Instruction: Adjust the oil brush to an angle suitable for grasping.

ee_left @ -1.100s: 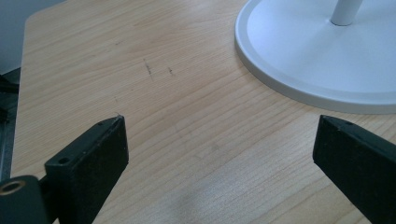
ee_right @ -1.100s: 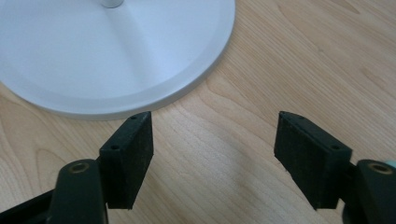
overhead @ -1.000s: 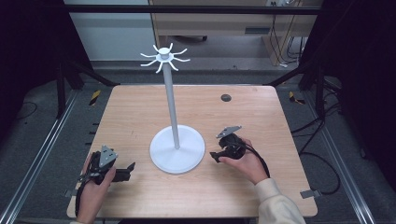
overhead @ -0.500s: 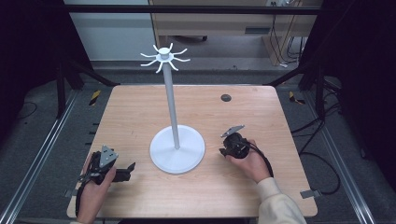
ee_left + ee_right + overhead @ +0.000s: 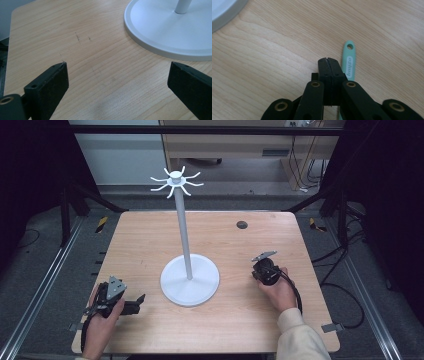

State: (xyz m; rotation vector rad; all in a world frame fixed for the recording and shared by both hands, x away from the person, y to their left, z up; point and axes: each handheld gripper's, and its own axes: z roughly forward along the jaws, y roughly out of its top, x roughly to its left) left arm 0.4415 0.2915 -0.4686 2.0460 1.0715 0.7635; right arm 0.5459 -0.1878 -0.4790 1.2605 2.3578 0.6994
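A white stand (image 5: 182, 230) with a round base (image 5: 190, 280) and a ring of hooks (image 5: 175, 180) on top rises from the middle of the wooden table. My left gripper (image 5: 137, 302) lies near the front left corner, open, nothing between its fingers; its own view has the left gripper (image 5: 117, 72) over bare wood, with the base (image 5: 170, 30) ahead on the right. My right gripper (image 5: 265, 270), right of the base, points down at the table. In its view the right gripper (image 5: 328, 60) is shut, and a mint green handle (image 5: 349, 62) with a hole lies flat just beside the jaws.
A dark round grommet (image 5: 242, 224) sits in the table (image 5: 150, 245) at the back right. A black cable (image 5: 296, 292) loops from the right gripper past the hand. Black frame posts and rails stand around the table. The base's rim (image 5: 222, 10) shows in the right gripper view.
The right gripper has shifted a little to the right, away from the base, and tipped further down towards the table. The left gripper has stayed put.
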